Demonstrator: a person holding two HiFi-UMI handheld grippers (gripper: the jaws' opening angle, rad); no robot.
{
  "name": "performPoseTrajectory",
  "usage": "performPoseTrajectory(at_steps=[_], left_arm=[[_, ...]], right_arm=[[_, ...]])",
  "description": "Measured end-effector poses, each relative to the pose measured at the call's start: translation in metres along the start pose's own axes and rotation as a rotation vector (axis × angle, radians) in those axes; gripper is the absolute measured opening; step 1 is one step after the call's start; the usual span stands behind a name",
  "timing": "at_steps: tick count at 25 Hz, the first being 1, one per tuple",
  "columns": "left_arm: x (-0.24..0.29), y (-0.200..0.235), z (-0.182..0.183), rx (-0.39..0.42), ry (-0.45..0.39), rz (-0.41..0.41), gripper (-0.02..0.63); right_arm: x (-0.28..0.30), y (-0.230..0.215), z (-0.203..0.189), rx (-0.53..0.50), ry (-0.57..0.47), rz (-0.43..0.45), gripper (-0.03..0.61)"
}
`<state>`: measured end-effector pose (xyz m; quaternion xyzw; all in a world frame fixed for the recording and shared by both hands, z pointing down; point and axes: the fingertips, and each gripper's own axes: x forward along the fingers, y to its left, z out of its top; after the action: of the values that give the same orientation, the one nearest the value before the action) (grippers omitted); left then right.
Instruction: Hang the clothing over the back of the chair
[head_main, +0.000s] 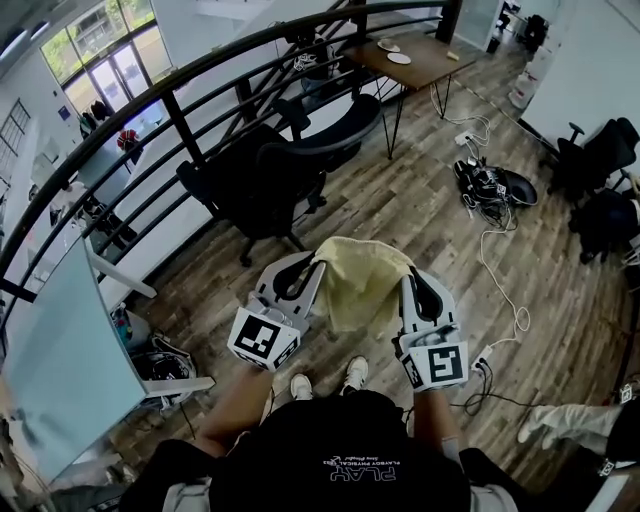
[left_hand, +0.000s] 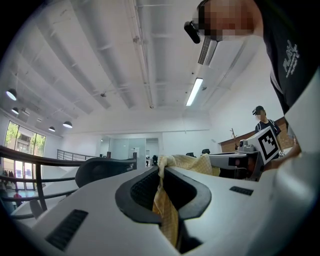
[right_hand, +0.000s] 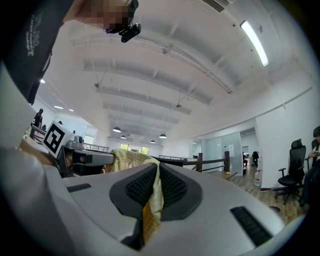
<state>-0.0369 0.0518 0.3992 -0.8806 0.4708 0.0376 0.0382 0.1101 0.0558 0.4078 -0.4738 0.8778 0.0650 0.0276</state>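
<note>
A pale yellow piece of clothing (head_main: 362, 281) is held spread between both grippers, in front of the person's chest and above the wooden floor. My left gripper (head_main: 316, 262) is shut on its left edge, and the cloth (left_hand: 166, 212) shows pinched between the jaws in the left gripper view. At the cloth's right edge my right gripper (head_main: 407, 280) is shut on it too, with the fabric (right_hand: 151, 200) squeezed between its pads. A black office chair (head_main: 262, 183) stands ahead to the left, close to the railing, apart from the cloth.
A dark curved railing (head_main: 180, 110) runs across ahead. A second black chair (head_main: 340, 125) and a wooden table (head_main: 425, 60) with plates stand further back. Cables and a power strip (head_main: 485, 190) lie on the floor to the right. A light blue panel (head_main: 60, 370) stands at the left.
</note>
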Motion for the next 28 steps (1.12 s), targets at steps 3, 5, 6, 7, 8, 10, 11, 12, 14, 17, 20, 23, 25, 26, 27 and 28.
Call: performPoseTrajectory(at_steps=[3,5,6,7,8,10,11,12,14,17,20,23,25,26,27,28], left_arm=[[0.015,0.0,-0.006,0.005,0.011,0.028,0.037],[0.024,-0.001,-0.009,0.007,0.02,0.043,0.037],[0.029,-0.002,-0.012,0.009,0.025,0.049,0.037],[0.033,-0.003,-0.013,0.011,0.03,0.056,0.037],[0.038,-0.004,-0.015,0.013,0.033,0.064,0.037],[0.048,-0.004,-0.015,0.016,0.038,0.083,0.037],[0.053,-0.005,-0.016,0.018,0.04,0.092,0.037],[0.057,-0.005,-0.018,0.02,0.042,0.1,0.037],[0.065,-0.005,-0.022,0.022,0.047,0.112,0.037],[0.073,-0.005,-0.031,0.03,0.061,0.134,0.037],[0.079,-0.005,-0.035,0.036,0.077,0.157,0.037],[0.082,-0.003,-0.037,0.032,0.079,0.173,0.037],[0.083,0.001,-0.037,0.033,0.076,0.181,0.037],[0.084,0.003,-0.036,0.035,0.073,0.184,0.037],[0.085,0.006,-0.035,0.038,0.071,0.185,0.037],[0.086,0.008,-0.034,0.043,0.07,0.185,0.037]], right_arm=[[0.009,-0.015,-0.004,0.011,0.001,0.025,0.025],[0.012,-0.024,-0.008,0.021,-0.001,0.04,0.025],[0.014,-0.029,-0.01,0.024,-0.003,0.048,0.025],[0.016,-0.033,-0.012,0.027,-0.005,0.057,0.025],[0.019,-0.038,-0.013,0.031,-0.006,0.066,0.025],[0.023,-0.047,-0.016,0.04,-0.007,0.083,0.025],[0.025,-0.052,-0.018,0.044,-0.007,0.09,0.025],[0.027,-0.056,-0.02,0.047,-0.008,0.096,0.025],[0.031,-0.065,-0.023,0.051,-0.009,0.104,0.025],[0.036,-0.078,-0.028,0.06,-0.008,0.121,0.025],[0.042,-0.087,-0.031,0.065,-0.005,0.141,0.025],[0.048,-0.093,-0.032,0.063,-0.007,0.153,0.025],[0.055,-0.096,-0.033,0.066,-0.013,0.155,0.025],[0.059,-0.096,-0.034,0.069,-0.015,0.155,0.026],[0.064,-0.097,-0.035,0.071,-0.016,0.155,0.026],[0.068,-0.097,-0.036,0.07,-0.017,0.153,0.026]])
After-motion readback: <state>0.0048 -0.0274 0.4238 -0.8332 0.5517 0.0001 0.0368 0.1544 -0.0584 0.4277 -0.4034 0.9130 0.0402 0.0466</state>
